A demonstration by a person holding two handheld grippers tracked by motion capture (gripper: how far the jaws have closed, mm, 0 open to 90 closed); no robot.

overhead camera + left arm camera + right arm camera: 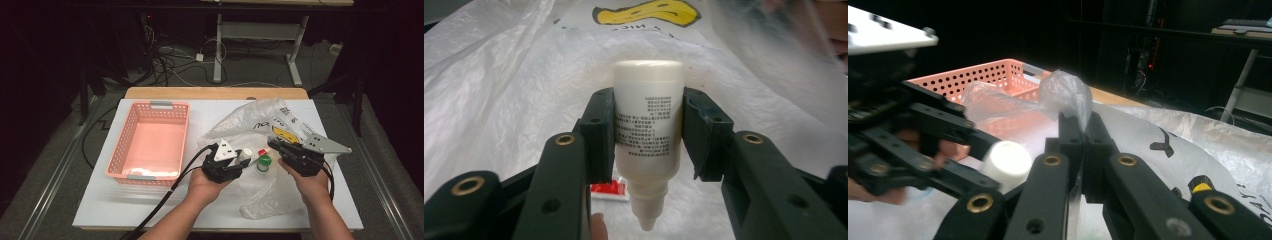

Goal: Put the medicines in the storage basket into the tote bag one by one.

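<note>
Left gripper view, item one: bottle [648,120], white plastic, one in number, held across its printed body between the jaws of the left gripper [648,132], nozzle cap turned toward the camera, flat base toward the bag [499,75]. It judges as light and rigid, smooth-walled and so somewhat slippery; the straight middle of the body, where the pads now press, is the sound place to hold it, the tapered neck and nozzle being too narrow and sloped. In the high view the bottle [245,155] sits in the left gripper [235,162] just at the bag's mouth, over the table [100,200], right of the basket [150,142]. Item two: bag [250,120], thin clear plastic with black print and a yellow mark, one in number; soft, limp, crinkly, liable to slide or tear, best pinched at a gathered fold. The right gripper [1080,125] does so: jaws closed on a bunched tuft of the film, holding the mouth up. Item three: a green-capped thing [264,162], one, lying at the bag by the bottle, kind not told. Item four: a small red-and-white thing [261,151], one, beside it, partly hidden. Item five: basket, pink, perforated, one, with nothing seen in it. Grippers, two; hands, two.
</note>
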